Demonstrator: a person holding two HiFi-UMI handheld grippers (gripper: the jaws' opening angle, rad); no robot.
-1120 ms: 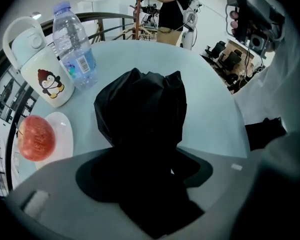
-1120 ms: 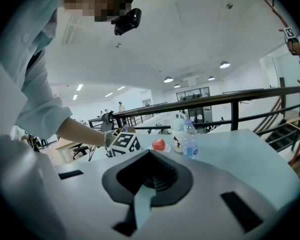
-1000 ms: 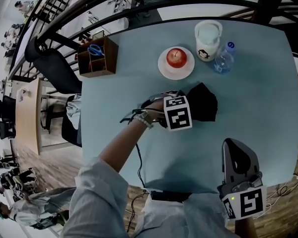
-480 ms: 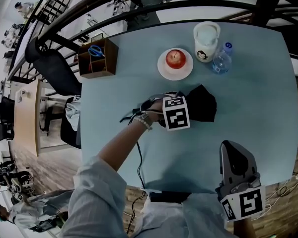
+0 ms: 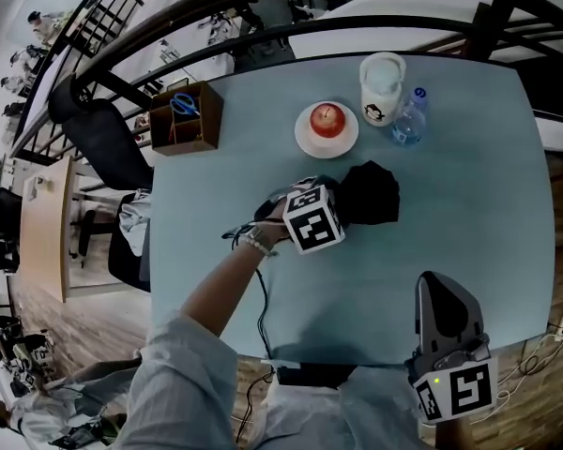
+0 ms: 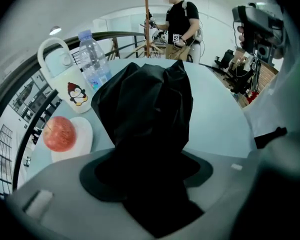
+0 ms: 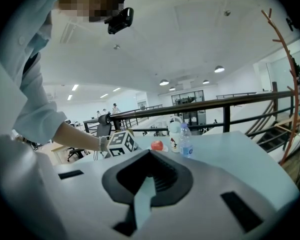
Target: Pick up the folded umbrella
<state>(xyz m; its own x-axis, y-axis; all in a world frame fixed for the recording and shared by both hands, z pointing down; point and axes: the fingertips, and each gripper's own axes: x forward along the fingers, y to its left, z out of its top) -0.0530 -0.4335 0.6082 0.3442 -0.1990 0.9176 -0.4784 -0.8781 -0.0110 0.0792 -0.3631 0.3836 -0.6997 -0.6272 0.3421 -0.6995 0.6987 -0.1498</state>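
Our left tongs [image 5: 336,204] are clenched on the folded umbrella [image 6: 146,109], which juts forward out of their mouth. They bite dark, loose cloth, so we judge the grip soft: if the cloth shifts over the ribs, the umbrella could sag or slide out as it goes up. Ahead of these tongs and to their left sits an apple [image 6: 58,133] on a white plate [image 6: 85,130]. Further ahead stand a penguin mug [image 6: 71,90] and a water bottle [image 6: 93,59]. A forward or leftward swing of the umbrella's far end could tip the bottle or roll the apple.

The cloth covers the left jaws completely, so we cannot make out what part they pinch, and the handle does not show. Nor can we tell whether the umbrella is clear of the desk [image 5: 469,186] or resting on it.

Our right tongs [image 7: 142,201] hang well apart, near the desk's close edge. They are drawn to a thin slit with nothing in them.
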